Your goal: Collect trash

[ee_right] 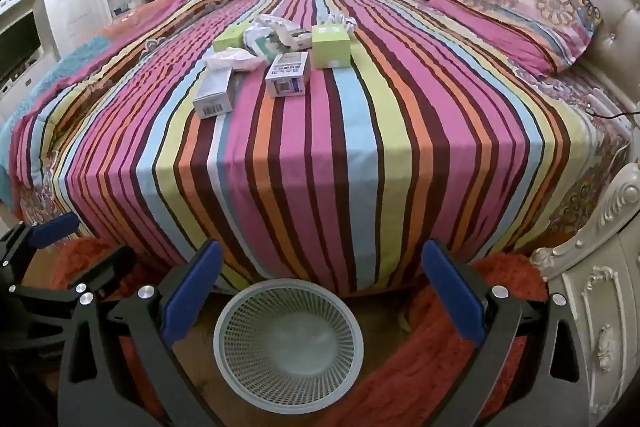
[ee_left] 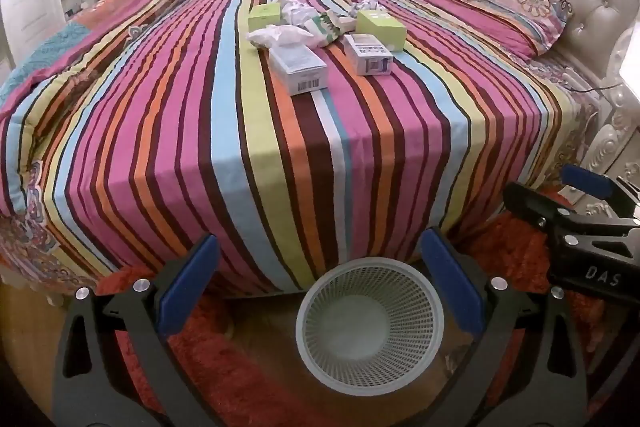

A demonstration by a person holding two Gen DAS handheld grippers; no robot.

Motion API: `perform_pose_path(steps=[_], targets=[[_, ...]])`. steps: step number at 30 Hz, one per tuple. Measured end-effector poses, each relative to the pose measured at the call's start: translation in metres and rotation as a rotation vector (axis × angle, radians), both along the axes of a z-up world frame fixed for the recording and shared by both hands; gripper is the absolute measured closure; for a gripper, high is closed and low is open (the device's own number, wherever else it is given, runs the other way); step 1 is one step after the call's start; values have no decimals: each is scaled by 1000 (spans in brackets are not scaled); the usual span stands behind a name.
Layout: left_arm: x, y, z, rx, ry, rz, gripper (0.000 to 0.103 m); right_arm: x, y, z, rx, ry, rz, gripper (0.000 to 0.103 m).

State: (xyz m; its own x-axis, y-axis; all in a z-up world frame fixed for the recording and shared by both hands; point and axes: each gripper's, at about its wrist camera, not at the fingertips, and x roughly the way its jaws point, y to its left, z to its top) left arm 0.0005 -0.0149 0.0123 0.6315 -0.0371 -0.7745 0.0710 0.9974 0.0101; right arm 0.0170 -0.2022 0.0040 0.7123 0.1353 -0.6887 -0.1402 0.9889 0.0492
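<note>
trash sits in a loose cluster near the middle of the striped multicoloured bedspread (ee_left: 280, 147): a white carton with a barcode end (ee_left: 298, 69), a white and purple printed carton (ee_left: 368, 55), two lime green cardboard boxes (ee_left: 381, 25), and crumpled white paper and wrappers (ee_left: 280, 37) between them; below the bed edge, on the floor by the red shaggy rug (ee_left: 224, 367), stands our round grey mesh wastebasket (ee_left: 370, 327), which looks empty; we judge the task to be at its start, nothing collected yet; our left tongs (ee_left: 320, 291) are spread wide and hold nothing, hanging above the basket; our right tongs (ee_right: 322, 293) are likewise spread and empty, just beside the left; the cluster lies well apart from both; the next move, we think, calls for reaching forward over the bed to the nearest carton, lining the blue pads (ee_right: 192, 291) across its narrow sides, and pressing gently, since the cardboard may crush and the soft bedding will give.
</note>
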Motion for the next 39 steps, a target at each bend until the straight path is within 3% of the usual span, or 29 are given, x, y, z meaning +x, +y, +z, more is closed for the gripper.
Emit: perform_pose_path(steps=[39], targets=[[-1, 3, -11, -29, 12, -6, 6, 4, 4, -1, -20, 16, 5, 7]])
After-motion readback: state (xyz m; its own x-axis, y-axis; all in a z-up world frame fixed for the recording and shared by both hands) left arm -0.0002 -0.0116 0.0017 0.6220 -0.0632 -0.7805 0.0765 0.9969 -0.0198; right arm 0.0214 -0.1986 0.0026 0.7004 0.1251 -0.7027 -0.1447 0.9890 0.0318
